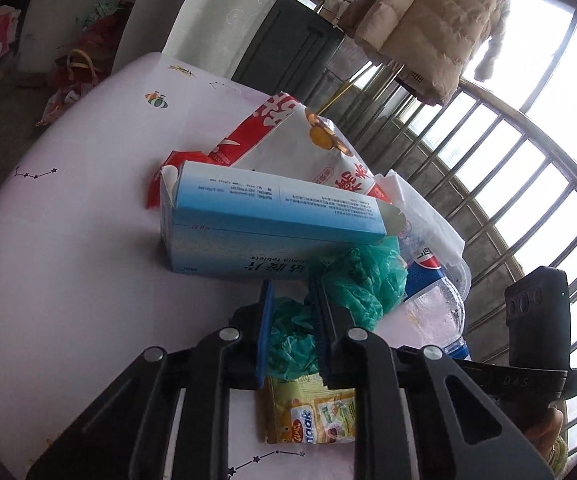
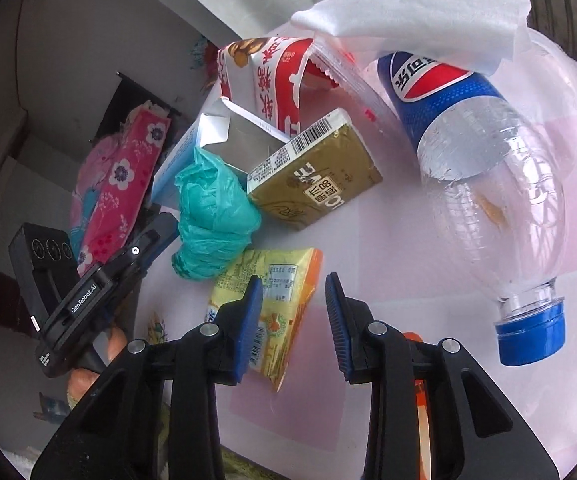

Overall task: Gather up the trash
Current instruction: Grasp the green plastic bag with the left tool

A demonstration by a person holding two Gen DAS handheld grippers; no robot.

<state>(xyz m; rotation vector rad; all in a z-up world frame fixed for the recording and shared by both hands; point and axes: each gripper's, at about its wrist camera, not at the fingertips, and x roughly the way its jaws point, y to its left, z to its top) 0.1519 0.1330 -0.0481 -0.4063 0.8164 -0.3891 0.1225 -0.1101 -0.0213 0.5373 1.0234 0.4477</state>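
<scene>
A pile of trash lies on a pink table [image 1: 68,208]. My left gripper [image 1: 292,296] is shut on a crumpled green plastic bag [image 1: 352,284], also in the right wrist view [image 2: 212,220]. Behind it lie a blue medicine box [image 1: 256,220], a red-and-white snack bag [image 1: 312,140], a white tissue [image 1: 424,216] and an empty Pepsi bottle [image 1: 432,300]. A yellow snack wrapper [image 1: 312,412] lies under the left gripper. My right gripper [image 2: 292,292] is open, its fingers over the yellow wrapper [image 2: 268,292]. The Pepsi bottle [image 2: 476,160] lies to its right, a gold box [image 2: 312,176] ahead.
The left gripper's body [image 2: 88,300] shows at the left of the right wrist view, the right gripper's body [image 1: 536,328] at the right of the left wrist view. A barred window [image 1: 508,168] and a hanging beige coat [image 1: 432,20] stand behind the table. Pink floral bedding [image 2: 120,184] lies beyond.
</scene>
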